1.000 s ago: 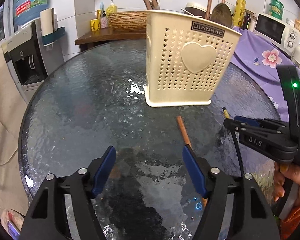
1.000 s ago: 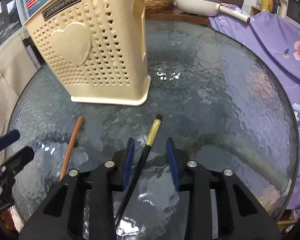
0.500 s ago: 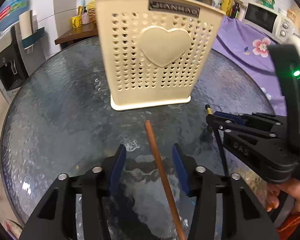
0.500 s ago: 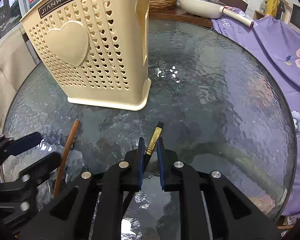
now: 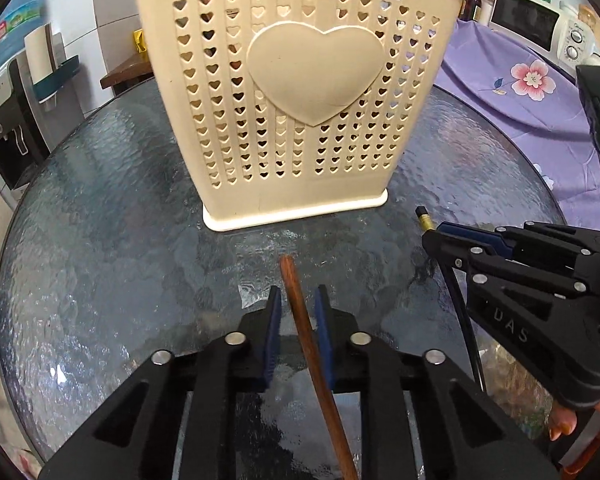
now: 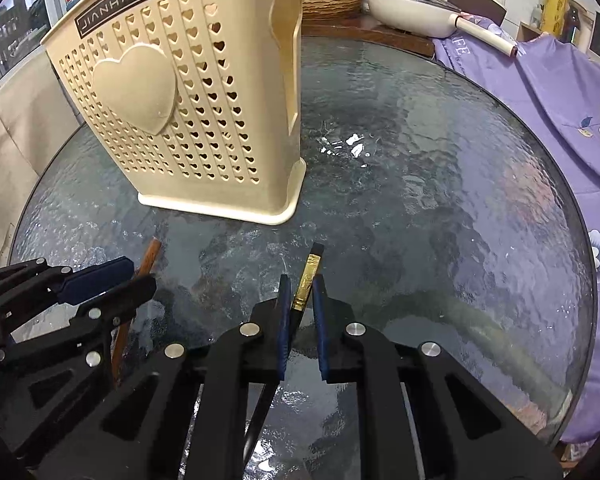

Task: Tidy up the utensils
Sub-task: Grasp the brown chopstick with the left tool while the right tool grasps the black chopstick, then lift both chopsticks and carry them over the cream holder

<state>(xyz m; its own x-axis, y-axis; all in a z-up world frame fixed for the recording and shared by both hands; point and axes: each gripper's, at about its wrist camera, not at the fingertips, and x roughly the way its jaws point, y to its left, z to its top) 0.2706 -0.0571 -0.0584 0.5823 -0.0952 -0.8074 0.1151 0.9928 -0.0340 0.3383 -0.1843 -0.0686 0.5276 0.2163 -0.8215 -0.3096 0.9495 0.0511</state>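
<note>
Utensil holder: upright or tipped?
Upright: the cream holder stands on its base flat against the glass table, open top upward, in both wrist views.

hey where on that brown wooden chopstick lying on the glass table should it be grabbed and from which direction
Grip the brown chopstick on its thin shaft a little below the end pointing at the cream holder, coming down from above with the jaws straddling its width. It lies flat on the glass table, so only its sides offer purchase. The left gripper is placed this way, its jaws just closing around the shaft.

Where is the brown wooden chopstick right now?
In the left wrist view, the brown chopstick lies on the glass table between the left gripper pads, before the cream basket.
</note>
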